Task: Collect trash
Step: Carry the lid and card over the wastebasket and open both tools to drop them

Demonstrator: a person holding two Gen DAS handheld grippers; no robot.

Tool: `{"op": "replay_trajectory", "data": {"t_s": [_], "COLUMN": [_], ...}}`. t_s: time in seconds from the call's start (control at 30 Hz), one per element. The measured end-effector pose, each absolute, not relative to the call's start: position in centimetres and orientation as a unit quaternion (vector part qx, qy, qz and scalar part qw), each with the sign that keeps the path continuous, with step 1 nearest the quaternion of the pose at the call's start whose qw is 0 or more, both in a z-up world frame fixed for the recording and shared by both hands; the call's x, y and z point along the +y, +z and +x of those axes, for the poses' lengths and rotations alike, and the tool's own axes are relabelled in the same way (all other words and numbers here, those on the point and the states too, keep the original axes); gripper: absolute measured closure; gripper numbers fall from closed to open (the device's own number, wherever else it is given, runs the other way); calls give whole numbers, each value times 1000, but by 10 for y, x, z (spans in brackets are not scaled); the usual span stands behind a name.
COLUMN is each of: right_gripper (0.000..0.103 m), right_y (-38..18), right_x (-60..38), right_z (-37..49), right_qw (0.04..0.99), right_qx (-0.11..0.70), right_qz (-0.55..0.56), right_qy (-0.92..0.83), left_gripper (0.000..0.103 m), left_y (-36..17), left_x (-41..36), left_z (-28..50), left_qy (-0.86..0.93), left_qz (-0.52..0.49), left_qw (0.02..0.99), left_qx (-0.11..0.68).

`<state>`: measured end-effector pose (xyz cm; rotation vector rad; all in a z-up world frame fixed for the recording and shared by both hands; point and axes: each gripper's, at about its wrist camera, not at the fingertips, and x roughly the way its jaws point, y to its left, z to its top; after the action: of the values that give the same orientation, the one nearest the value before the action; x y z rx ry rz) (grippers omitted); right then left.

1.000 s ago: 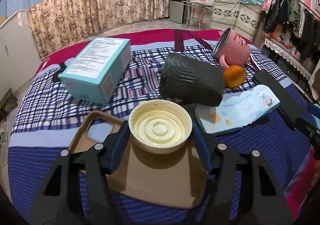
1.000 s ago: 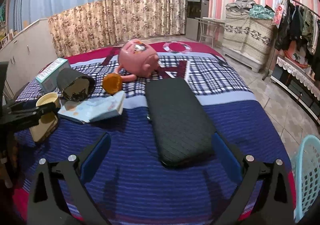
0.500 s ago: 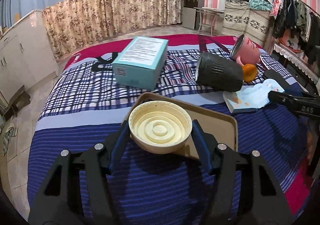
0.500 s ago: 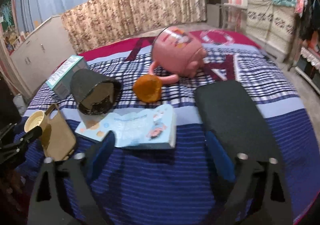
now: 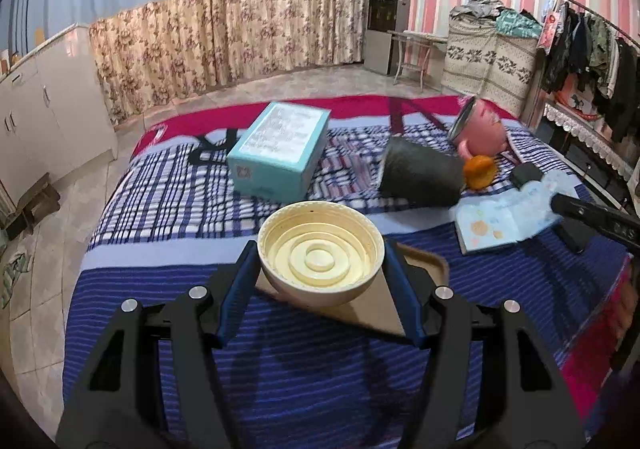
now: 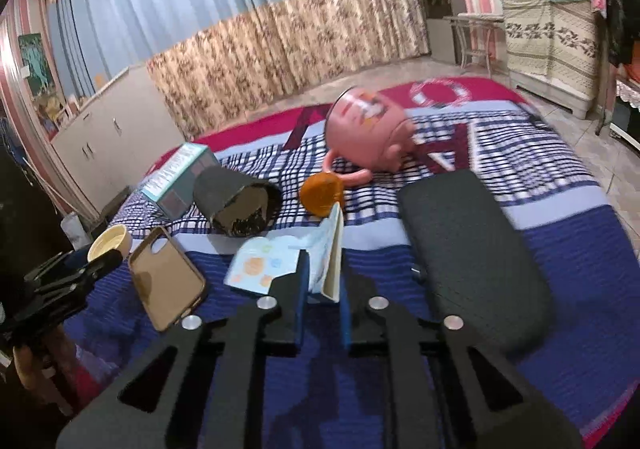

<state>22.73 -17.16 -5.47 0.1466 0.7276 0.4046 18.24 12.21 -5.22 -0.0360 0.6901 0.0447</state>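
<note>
Left gripper (image 5: 320, 281) low center, jaws clamped on one cream lid (image 5: 320, 255) above one tan phone case (image 5: 384, 305). Right gripper (image 6: 322, 285) low center, jaws closing narrow on one booklet (image 6: 276, 263). Behind: one teal box (image 5: 280, 147), one black cup (image 5: 420, 179), one pink mug (image 5: 482, 127), one orange (image 5: 480, 171).

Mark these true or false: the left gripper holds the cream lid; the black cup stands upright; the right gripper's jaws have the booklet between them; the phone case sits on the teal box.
1. The left gripper holds the cream lid: true.
2. The black cup stands upright: false, it lies on its side.
3. The right gripper has the booklet between its closing jaws: true.
4. The phone case sits on the teal box: false, it lies on the bedspread.
</note>
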Motion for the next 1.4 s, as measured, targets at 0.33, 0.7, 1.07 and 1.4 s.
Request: {"op": "replay_trajectory", "data": {"t_s": [0.33,0.7,1.07,1.4], "right_gripper": [94,94,94,94], "right_y": [-39,-3,-12,-26], "right_x": [-252,-372,-497,-554], "right_z": [165,105,77,63], "right_qw": [931,960,956,943], "right_qx": [321,246,250,264], "right_qz": [81,119,112,130], "right_qy": [155,56,-105,-158], "left_gripper": [42,42,42,42], "left_y": [-34,-13,1,-21], "left_x": [58,-44,-165,-288], "left_z": [174,177,184,176], "left_qy": [-23,-90,-166,-246], "left_qz": [-4,13,20,59], "left_qw": [948,952,951,933], "left_qx": [318,291,258,255]}}
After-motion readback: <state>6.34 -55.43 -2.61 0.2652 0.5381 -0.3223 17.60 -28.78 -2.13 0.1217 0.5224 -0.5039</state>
